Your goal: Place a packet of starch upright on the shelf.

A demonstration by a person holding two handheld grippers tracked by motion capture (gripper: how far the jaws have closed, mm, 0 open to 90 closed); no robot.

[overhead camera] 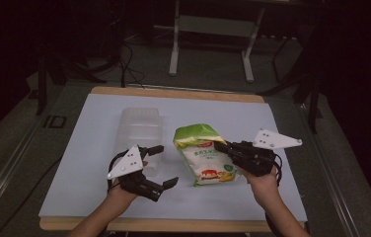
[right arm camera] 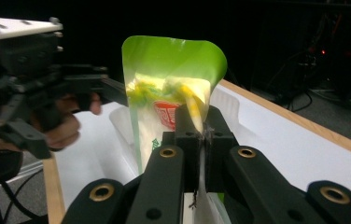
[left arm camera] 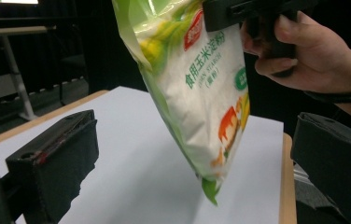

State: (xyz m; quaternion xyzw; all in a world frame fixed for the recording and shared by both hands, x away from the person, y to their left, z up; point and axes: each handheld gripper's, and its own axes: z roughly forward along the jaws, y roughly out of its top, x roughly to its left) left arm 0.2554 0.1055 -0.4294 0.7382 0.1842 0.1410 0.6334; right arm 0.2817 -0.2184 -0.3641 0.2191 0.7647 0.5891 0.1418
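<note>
At lower left of the high view, the left gripper (overhead camera: pixel 165 166) hangs with jaws spread wide, holding nothing. Above it, left of centre, lies one clear plastic container (overhead camera: pixel 140 129) on the white table (overhead camera: pixel 90 148). Right of centre, one green-and-white plastic pouch of starch (overhead camera: pixel 204 154) hangs by its edge, pinched in the right gripper (overhead camera: pixel 221 146). That narrow pinch could slip under the pouch's weight, dropping it. Two grippers, one pouch, one container.

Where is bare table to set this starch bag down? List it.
Free: the white table left of the clear plastic container, the far strip, the right side. Crowded: the middle, between the left gripper, the starch bag and the right gripper.
</note>
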